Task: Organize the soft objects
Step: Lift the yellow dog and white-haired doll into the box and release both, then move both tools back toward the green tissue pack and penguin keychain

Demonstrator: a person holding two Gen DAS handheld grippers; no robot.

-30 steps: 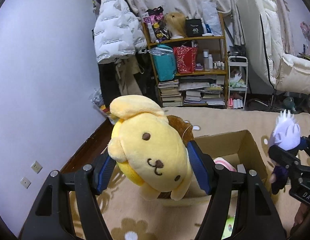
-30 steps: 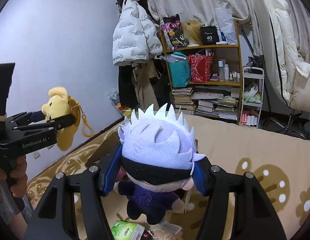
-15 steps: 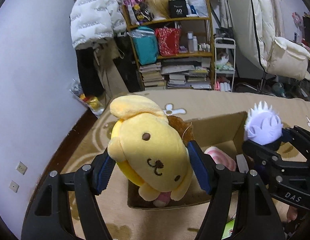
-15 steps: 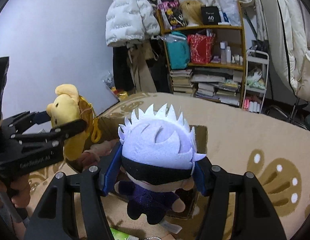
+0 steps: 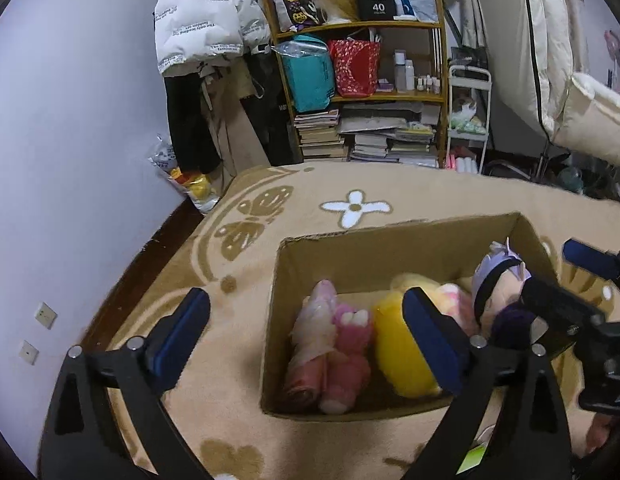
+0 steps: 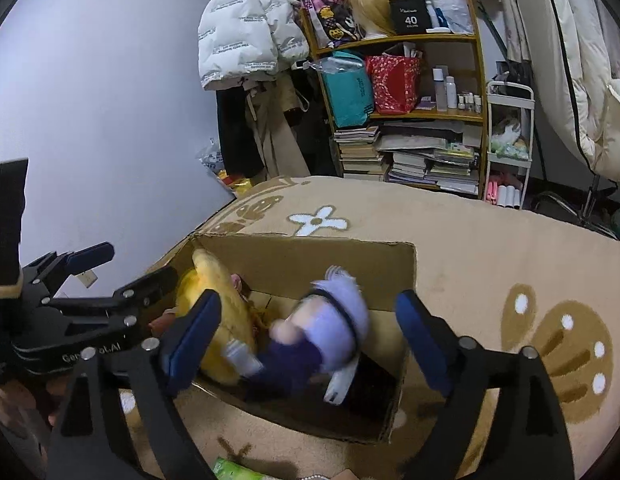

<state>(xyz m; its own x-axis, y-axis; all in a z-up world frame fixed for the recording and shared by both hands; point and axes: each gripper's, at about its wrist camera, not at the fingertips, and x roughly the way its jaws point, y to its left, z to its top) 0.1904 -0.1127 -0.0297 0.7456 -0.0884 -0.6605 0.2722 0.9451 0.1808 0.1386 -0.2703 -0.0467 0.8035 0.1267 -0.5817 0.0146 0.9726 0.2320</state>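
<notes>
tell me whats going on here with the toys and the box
A person holding two grippers is putting plush toys into an open cardboard box on the tan carpet. Both the left gripper and right gripper are open above it. The yellow dog plush and the white-haired doll in dark clothes are in the box beside pink plush toys.

Dim, cool indoor light fills both views, and the wall (image 5: 70,128) takes a bluish-violet cast. Fisheye distortion bends the shelf (image 6: 401,80) and leaves black corners. The doll (image 6: 321,336) in the box (image 6: 310,256) is smeared by motion blur in the right view. Soft shadows lie on the rug (image 5: 230,412) beneath the box.
</notes>
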